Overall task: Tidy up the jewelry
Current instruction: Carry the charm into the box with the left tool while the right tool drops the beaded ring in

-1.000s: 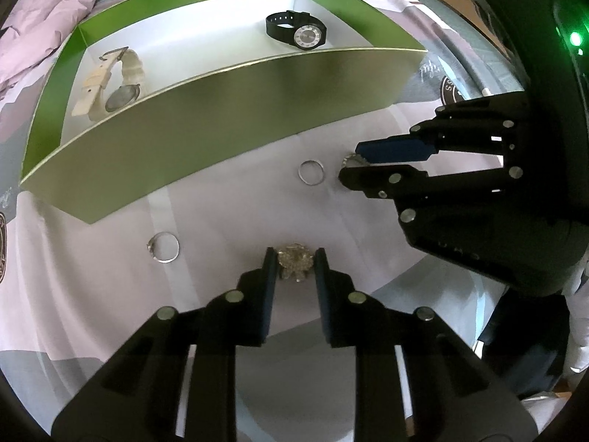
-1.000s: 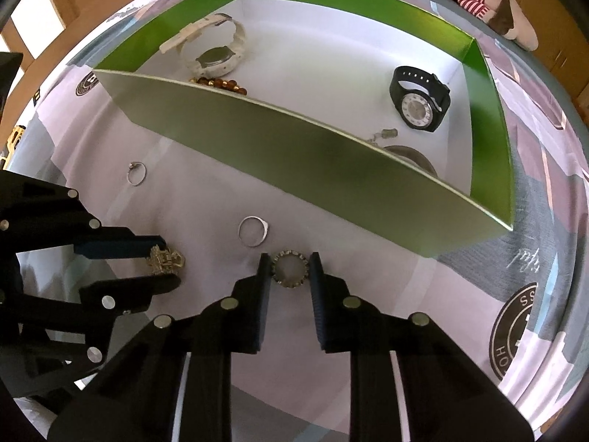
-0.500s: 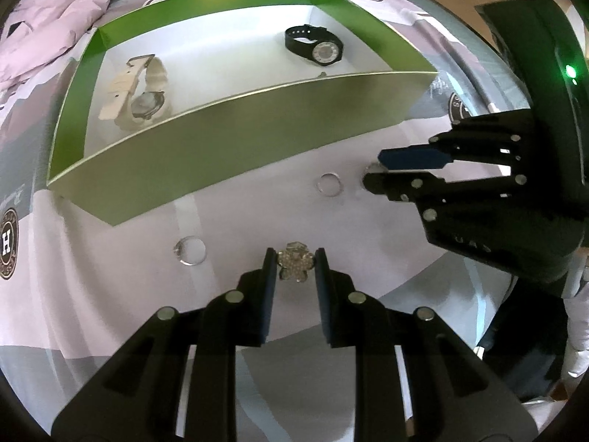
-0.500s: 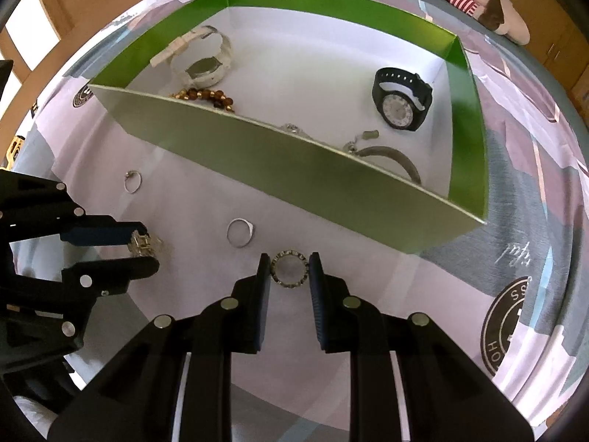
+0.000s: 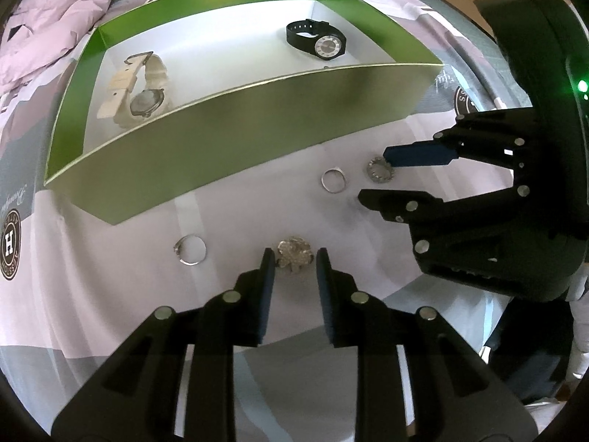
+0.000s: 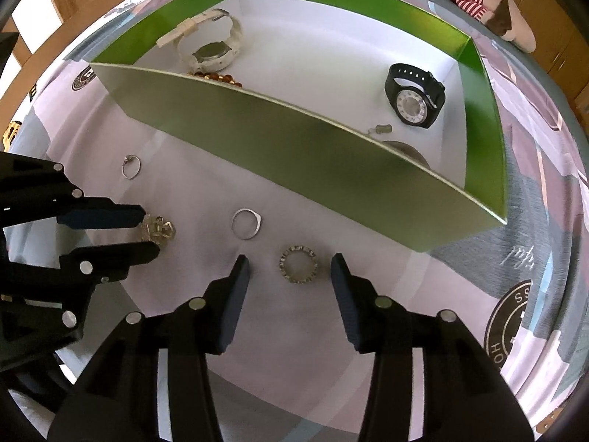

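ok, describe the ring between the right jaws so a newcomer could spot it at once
Start at the green cardboard box on the patterned bedsheet. On the sheet in front of its near wall lie several rings; the studded silver ring lies rightmost, between the right gripper jaws. Its band is toothed all round, while the plain silver ring beside it is smooth.

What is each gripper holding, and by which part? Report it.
Left gripper pinches the flower-shaped ornament across its edges; right gripper is open, holding nothing.

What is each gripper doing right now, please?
Left gripper: shut on the flower brooch.
Right gripper: open around the studded ring, not gripping it.
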### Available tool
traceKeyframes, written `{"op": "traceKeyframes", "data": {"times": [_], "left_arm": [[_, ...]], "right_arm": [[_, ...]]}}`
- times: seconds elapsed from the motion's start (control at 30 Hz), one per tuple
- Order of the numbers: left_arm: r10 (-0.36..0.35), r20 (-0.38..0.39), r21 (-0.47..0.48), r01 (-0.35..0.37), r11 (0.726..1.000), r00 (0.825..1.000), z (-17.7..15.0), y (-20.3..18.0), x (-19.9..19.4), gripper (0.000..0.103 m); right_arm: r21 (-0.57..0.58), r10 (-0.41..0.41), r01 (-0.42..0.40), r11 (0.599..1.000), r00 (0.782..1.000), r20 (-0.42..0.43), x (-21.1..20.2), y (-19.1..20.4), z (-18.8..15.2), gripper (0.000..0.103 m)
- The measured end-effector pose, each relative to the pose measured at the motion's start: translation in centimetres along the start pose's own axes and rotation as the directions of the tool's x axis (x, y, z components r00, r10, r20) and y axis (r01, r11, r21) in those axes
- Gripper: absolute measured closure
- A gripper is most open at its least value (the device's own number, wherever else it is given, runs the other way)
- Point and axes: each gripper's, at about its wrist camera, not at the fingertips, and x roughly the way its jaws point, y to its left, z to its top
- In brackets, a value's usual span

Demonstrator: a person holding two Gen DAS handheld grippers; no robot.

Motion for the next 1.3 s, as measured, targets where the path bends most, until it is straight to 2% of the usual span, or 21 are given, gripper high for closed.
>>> {"op": "traceKeyframes", "data": {"times": [0.17, 0.23, 0.3, 0.7, 1.0, 1.07, 1.17, 1.3], "left_arm": [[-0.003, -0.007, 0.011, 0.003, 1.0, 1.0, 0.1, -0.3, 0.3, 0.079], [-0.003, -0.01, 0.012, 0.003, 1.0, 1.0, 0.1, -0.4, 0.4, 0.083], [-0.003, -0.01, 0.013, 0.003, 1.0, 1.0, 0.0, -0.4, 0.5, 0.083], [-0.004, -0.002, 0.001, 0.004, 1.0, 1.0, -0.1, 0.2, 0.1, 0.083], [-0.003, 0.086, -0.024, 0.006, 1.0, 0.996, 1.1, 1.0, -2.9, 0.083], [0.0, 0.126, -0.049, 0.006, 0.999, 0.992, 1.6, 1.8, -4.3, 0.083], [0.025, 0.178, -0.08, -0.011, 0.997, 0.984, 2.3, 2.7, -6.0, 0.083], [0.105, 0.243, -0.125, -0.077, 0.989, 0.964, 2.8, 3.8, -7.6, 0.083]], "right_arm": [[-0.006, 0.011, -0.011, 1.0, 1.0, 0.001, -0.1, 0.2, -0.1, 0.067], [-0.008, 0.017, -0.017, 1.0, 1.0, 0.002, -0.1, 0.3, -0.1, 0.075], [-0.01, 0.02, -0.02, 1.0, 1.0, 0.002, -0.1, 0.2, 0.0, 0.08], [-0.009, 0.022, -0.022, 1.0, 1.0, 0.001, -0.1, 0.2, 0.1, 0.081], [0.025, 0.037, -0.038, 0.999, 0.998, 0.049, -1.9, -1.0, 0.0, 0.081], [0.023, 0.041, -0.042, 0.999, 0.997, 0.058, -2.4, -0.6, 0.3, 0.081], [0.036, 0.078, -0.083, 0.996, 0.989, 0.127, -4.5, -1.4, 0.5, 0.081], [0.055, 0.087, -0.102, 0.993, 0.97, 0.226, -7.0, -2.5, 1.1, 0.081]]}}
